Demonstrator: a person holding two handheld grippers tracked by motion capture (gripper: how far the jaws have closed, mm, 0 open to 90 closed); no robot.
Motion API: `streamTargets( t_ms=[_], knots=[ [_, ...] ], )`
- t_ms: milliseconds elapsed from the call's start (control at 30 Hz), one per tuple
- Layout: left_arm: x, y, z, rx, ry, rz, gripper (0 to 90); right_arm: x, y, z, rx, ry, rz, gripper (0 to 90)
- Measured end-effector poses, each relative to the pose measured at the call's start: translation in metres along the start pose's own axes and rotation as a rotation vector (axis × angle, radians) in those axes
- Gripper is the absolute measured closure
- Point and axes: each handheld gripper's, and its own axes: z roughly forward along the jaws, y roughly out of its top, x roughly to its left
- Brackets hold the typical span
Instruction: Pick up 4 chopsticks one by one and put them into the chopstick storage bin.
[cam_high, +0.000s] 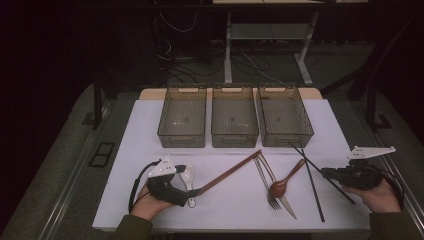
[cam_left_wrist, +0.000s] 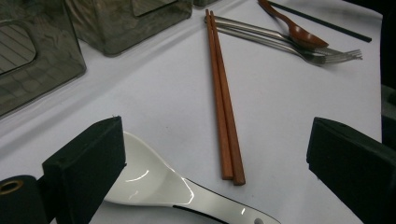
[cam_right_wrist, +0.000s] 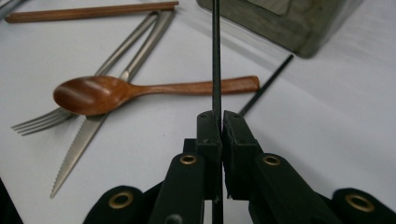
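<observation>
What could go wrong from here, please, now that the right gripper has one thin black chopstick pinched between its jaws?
The right gripper is shut on one black chopstick near one end, so the long free part may pivot or slip. Its far tip lies close to the right bin and could snag on the wall. The second black chopstick lies just beside it and may get knocked aside.

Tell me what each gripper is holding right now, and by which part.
The right gripper is shut on one black chopstick, pinched near one end. The left gripper is open over the white spoon and holds nothing.
</observation>
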Motion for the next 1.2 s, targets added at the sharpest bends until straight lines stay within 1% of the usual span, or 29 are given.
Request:
streamTargets(
  t_ms=[67, 100, 200, 333, 433, 467, 500, 700, 833, 933, 1067, 1100, 1200],
  knots=[
    [-0.001, 0.000, 0.000, -0.001, 0.002, -0.001, 3.0, 0.002, 0.004, 0.002, -0.009, 0.009, -0.004, 85.9],
    [-0.001, 0.000, 0.000, -0.005, 0.004, -0.006, 2.0, 0.004, 0.009, 0.004, -0.013, 0.023, -0.013, 85.8],
    [-0.001, 0.001, 0.000, -0.013, 0.010, -0.013, 0.7, 0.005, 0.012, 0.007, -0.021, 0.036, -0.019, 85.9],
    [0.000, -0.001, -0.001, 0.001, 0.007, -0.009, 0.0, 0.007, 0.017, 0.011, -0.028, 0.055, -0.025, 85.8],
    [0.000, -0.001, -0.001, 0.000, 0.008, -0.011, 0.0, 0.009, 0.022, 0.014, -0.038, 0.057, -0.027, 85.8],
    [0.000, -0.001, -0.001, -0.004, 0.009, -0.018, 0.0, 0.010, 0.024, 0.015, -0.042, 0.056, -0.028, 85.9],
    [0.000, -0.001, -0.001, -0.003, 0.008, -0.018, 0.0, 0.011, 0.026, 0.016, -0.055, 0.064, -0.029, 85.8],
    [-0.001, -0.002, -0.002, -0.007, 0.008, -0.022, 0.0, 0.015, 0.034, 0.022, -0.069, 0.076, -0.038, 85.9],
    [0.000, -0.003, -0.003, -0.006, 0.011, -0.022, 0.0, 0.017, 0.040, 0.026, -0.080, 0.084, -0.030, 85.9],
    [-0.001, -0.003, -0.003, -0.007, 0.013, -0.020, 0.0, 0.019, 0.048, 0.030, -0.094, 0.093, -0.041, 85.8],
    [-0.002, -0.004, -0.005, -0.013, 0.020, -0.020, 0.0, 0.022, 0.054, 0.035, -0.097, 0.100, -0.047, 85.8],
    [-0.002, -0.004, -0.005, -0.012, 0.021, -0.020, 0.0, 0.024, 0.057, 0.038, -0.095, 0.101, -0.058, 85.8],
    [-0.003, -0.003, -0.005, -0.016, 0.021, -0.017, 0.0, 0.026, 0.060, 0.042, -0.096, 0.107, -0.066, 85.8]
  ],
)
